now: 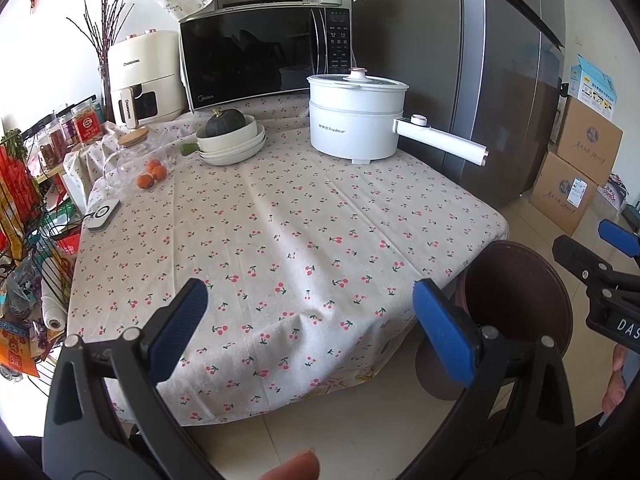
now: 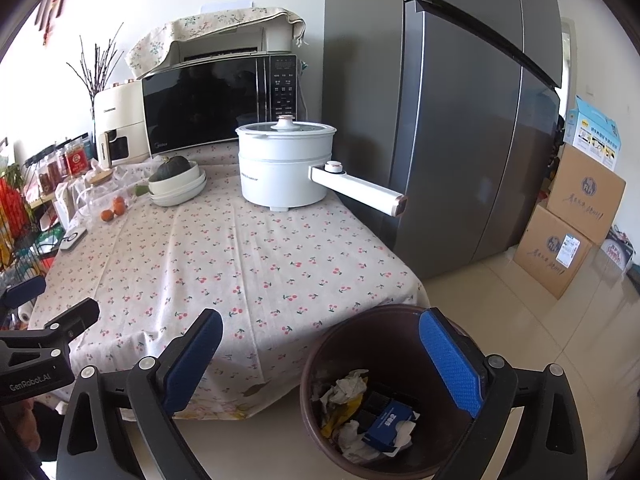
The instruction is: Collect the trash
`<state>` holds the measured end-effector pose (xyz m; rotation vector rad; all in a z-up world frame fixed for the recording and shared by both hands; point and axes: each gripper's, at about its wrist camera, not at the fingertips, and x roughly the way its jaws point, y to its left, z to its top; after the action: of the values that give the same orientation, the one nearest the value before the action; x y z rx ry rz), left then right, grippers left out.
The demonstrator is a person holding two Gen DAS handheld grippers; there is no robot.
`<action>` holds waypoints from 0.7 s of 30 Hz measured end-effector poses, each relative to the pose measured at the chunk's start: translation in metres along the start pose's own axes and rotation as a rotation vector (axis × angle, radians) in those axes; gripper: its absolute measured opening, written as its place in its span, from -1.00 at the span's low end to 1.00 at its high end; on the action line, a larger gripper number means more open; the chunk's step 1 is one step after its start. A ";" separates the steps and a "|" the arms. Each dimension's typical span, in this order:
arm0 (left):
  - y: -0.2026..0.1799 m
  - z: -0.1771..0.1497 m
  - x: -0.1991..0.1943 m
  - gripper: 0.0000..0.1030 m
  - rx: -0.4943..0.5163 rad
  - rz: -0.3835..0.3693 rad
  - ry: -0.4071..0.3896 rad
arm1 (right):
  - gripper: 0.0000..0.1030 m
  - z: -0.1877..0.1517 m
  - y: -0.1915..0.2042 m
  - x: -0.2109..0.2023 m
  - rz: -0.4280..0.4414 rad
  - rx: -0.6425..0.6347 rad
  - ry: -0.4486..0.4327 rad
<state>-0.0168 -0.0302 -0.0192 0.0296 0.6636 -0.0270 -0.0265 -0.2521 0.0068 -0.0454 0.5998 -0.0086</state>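
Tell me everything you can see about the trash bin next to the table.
The trash bin is a round, dark brown bucket, plastic by the look of it, with no lid. It stands upright on the tiled floor by the table's near right corner, close to the hanging tablecloth. Inside lie crumpled white paper, a yellow wrapper and a blue packet. The right gripper hovers open above it, touching nothing.

The left gripper (image 1: 310,328) hides the near rim of the brown trash bin (image 1: 520,280) (its contents unseen there).
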 end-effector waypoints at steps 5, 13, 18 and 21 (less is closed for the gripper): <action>-0.001 0.000 0.001 0.98 0.003 0.008 0.004 | 0.95 0.000 0.000 0.000 0.002 -0.002 0.003; -0.001 0.000 0.000 0.98 0.007 0.024 -0.004 | 1.00 -0.002 0.003 0.000 0.006 -0.008 0.011; -0.002 -0.001 0.001 0.98 0.012 0.022 0.004 | 1.00 -0.002 0.004 0.000 0.004 -0.008 0.012; -0.002 -0.001 0.001 0.98 0.009 0.020 0.007 | 1.00 -0.003 0.003 0.000 0.003 -0.004 0.013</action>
<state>-0.0168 -0.0325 -0.0203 0.0455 0.6702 -0.0103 -0.0281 -0.2490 0.0040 -0.0485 0.6131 -0.0052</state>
